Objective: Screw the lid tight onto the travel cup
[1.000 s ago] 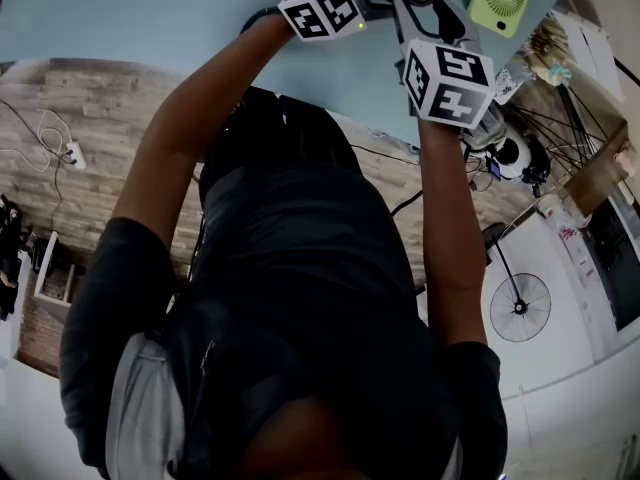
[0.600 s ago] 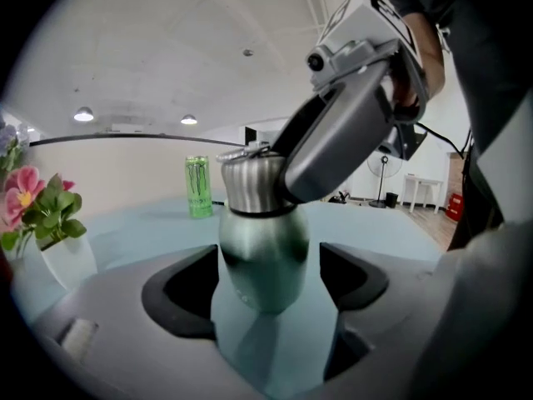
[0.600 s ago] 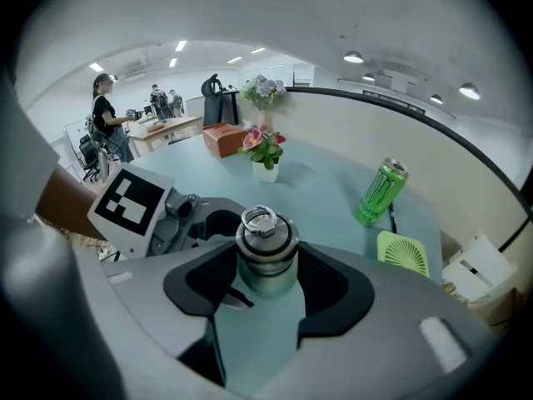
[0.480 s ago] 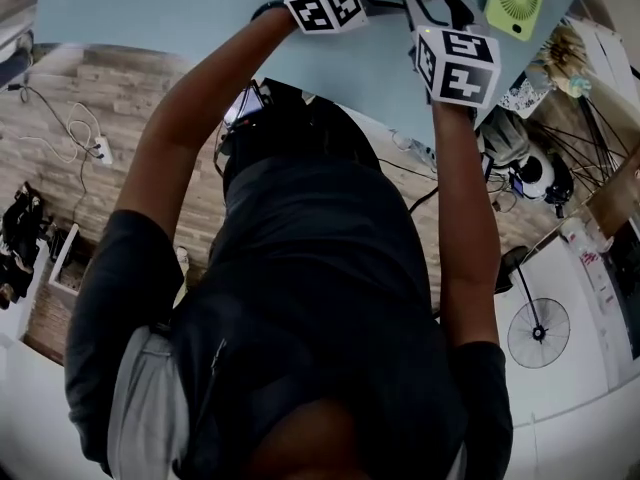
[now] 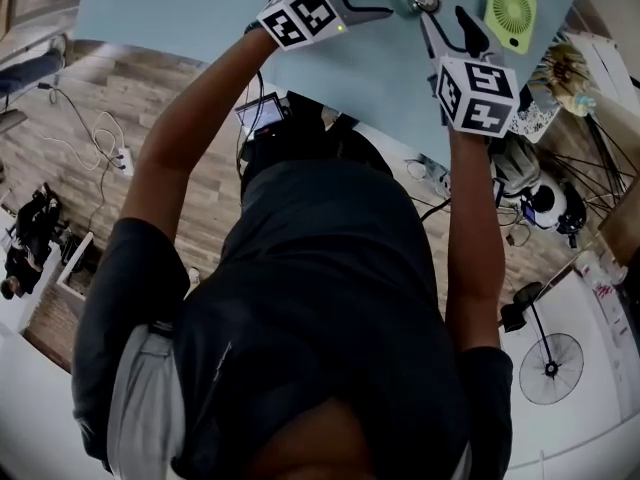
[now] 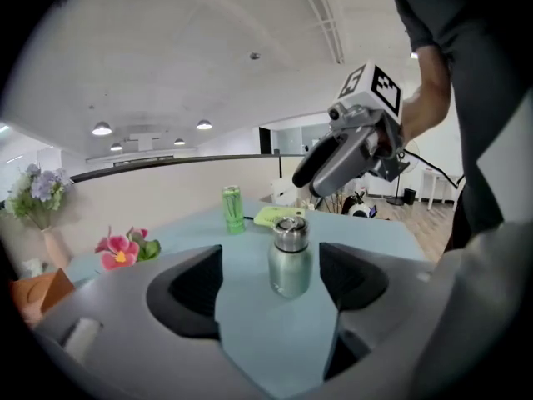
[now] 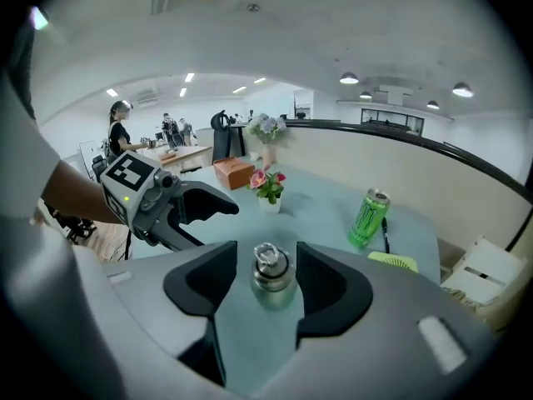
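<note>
Travel cup [image 6: 290, 265] is standing upright on table [image 6: 250, 340], lid [image 6: 290, 233] sitting on top. Left gripper [image 6: 271, 283] and right gripper [image 7: 268, 286] are hovering either side, jaws apart, gripping nothing (lid looks seated, so hands-off).

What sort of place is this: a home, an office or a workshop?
Probably an open-plan office or lab: a person stands by desks in the background, and rows of downlights dot the wide white ceiling.
</note>
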### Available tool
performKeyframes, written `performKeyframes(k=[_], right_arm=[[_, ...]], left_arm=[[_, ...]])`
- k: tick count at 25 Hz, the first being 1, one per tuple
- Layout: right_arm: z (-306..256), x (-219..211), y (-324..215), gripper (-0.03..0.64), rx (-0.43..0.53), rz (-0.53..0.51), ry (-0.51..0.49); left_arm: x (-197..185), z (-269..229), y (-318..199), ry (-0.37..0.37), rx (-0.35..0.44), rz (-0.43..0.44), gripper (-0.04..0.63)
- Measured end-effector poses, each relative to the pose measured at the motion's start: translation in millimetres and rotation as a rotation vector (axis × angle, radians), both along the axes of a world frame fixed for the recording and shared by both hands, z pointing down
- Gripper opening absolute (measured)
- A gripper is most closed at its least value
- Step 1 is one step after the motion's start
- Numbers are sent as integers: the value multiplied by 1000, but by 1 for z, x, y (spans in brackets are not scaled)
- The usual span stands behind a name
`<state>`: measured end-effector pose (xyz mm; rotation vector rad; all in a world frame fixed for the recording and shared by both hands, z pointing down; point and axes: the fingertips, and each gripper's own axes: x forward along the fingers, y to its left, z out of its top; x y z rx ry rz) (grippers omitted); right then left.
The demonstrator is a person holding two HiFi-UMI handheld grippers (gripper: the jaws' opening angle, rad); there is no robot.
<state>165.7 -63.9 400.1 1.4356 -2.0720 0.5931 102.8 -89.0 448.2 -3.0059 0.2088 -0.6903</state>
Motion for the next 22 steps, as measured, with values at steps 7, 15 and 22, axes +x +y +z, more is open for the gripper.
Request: performKeyframes(k=[7, 15, 22], right_arm=[[-68, 1, 12, 221, 157, -11, -124], [-164, -7, 40, 219, 361, -58, -283], [-227, -6, 78, 147, 463, -63, -300]], left_arm=[[-30, -71, -5, 78, 10, -122, 410], [-83, -152, 5, 182, 17, -299, 393], [-133, -215, 29, 290, 61, -426, 385]])
